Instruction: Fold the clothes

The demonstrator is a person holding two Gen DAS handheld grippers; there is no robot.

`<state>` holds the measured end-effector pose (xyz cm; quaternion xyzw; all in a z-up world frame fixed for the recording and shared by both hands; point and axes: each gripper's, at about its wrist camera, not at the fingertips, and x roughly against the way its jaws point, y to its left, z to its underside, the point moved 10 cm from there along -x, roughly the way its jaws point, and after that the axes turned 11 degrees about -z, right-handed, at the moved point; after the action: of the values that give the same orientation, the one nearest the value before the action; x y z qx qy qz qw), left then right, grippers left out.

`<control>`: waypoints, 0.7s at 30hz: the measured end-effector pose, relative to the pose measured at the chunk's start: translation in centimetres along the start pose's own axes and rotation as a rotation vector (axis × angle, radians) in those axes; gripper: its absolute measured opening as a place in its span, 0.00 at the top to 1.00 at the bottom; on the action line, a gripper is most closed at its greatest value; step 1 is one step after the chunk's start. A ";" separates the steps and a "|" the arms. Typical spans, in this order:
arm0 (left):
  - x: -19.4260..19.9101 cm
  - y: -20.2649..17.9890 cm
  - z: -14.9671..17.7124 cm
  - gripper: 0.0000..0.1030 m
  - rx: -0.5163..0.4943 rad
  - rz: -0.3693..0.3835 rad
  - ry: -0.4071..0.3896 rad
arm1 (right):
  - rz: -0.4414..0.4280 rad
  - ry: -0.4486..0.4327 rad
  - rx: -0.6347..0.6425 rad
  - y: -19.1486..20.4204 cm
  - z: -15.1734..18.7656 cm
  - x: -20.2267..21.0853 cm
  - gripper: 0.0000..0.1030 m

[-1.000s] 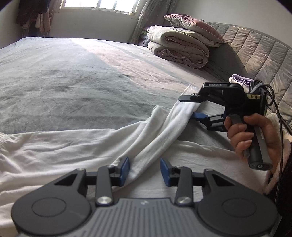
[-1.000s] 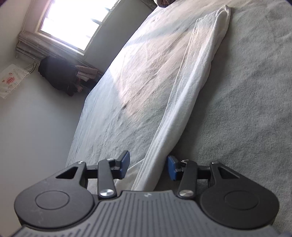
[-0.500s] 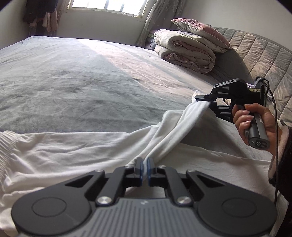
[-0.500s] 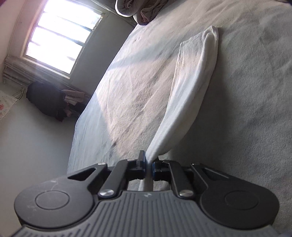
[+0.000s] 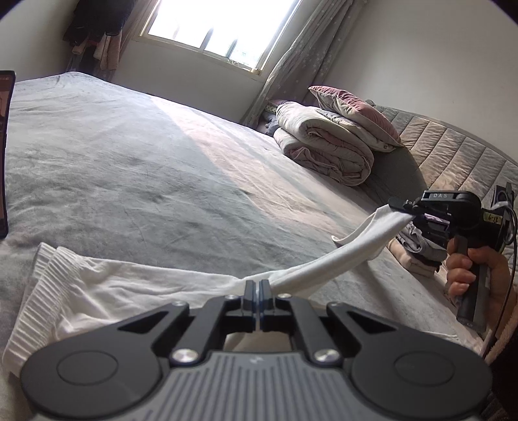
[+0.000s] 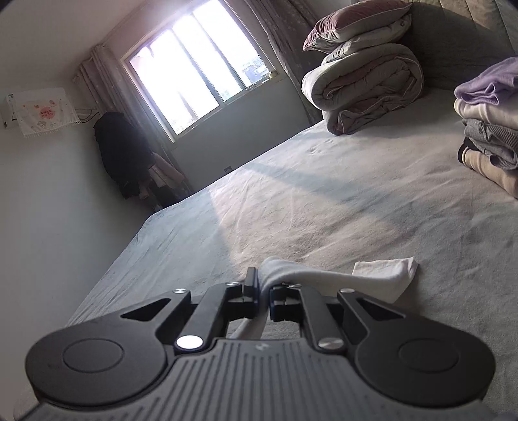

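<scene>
A white garment (image 5: 129, 285) with a ribbed hem at the left lies on the grey bed (image 5: 129, 168). One long part of it, a sleeve or leg, rises off the bed. My left gripper (image 5: 257, 288) is shut on the near end of that strip. My right gripper (image 5: 403, 207), held by a hand (image 5: 466, 268), is shut on its far end and holds it above the bed. In the right wrist view the right gripper (image 6: 264, 285) clamps the white garment (image 6: 382, 275), whose loose end hangs to the right of the fingers.
A rolled duvet (image 5: 327, 142) with a pink pillow (image 5: 353, 107) sits by the quilted headboard (image 5: 453, 152). A stack of folded clothes (image 6: 489, 123) stands at the bed's right side. A window (image 5: 220, 29) and hanging dark clothes (image 6: 123, 155) are beyond the bed.
Both grippers went from open around the white strip to shut on it. They have since lifted it off the bed, and the right gripper has risen and turned level.
</scene>
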<state>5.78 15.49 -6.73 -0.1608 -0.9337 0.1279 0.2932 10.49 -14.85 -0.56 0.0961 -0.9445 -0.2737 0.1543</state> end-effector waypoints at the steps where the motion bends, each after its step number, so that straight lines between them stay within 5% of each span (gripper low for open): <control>1: 0.3 0.1 0.1 0.99 0.000 0.012 0.002 | 0.003 -0.002 0.025 0.3 0.1 0.3 0.90; 12: 1.2 2.2 1.8 1.00 -0.041 -0.044 0.063 | 0.139 0.032 0.364 2.3 3.9 3.9 0.90; 21: 2.1 6.7 2.6 0.99 0.105 -0.153 0.120 | 0.271 0.205 0.420 -3.6 10.0 4.4 0.90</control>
<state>4.13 22.00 -10.00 -0.0808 -0.9161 0.1439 0.3654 3.33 -14.10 -9.49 0.0258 -0.9642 -0.0374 0.2612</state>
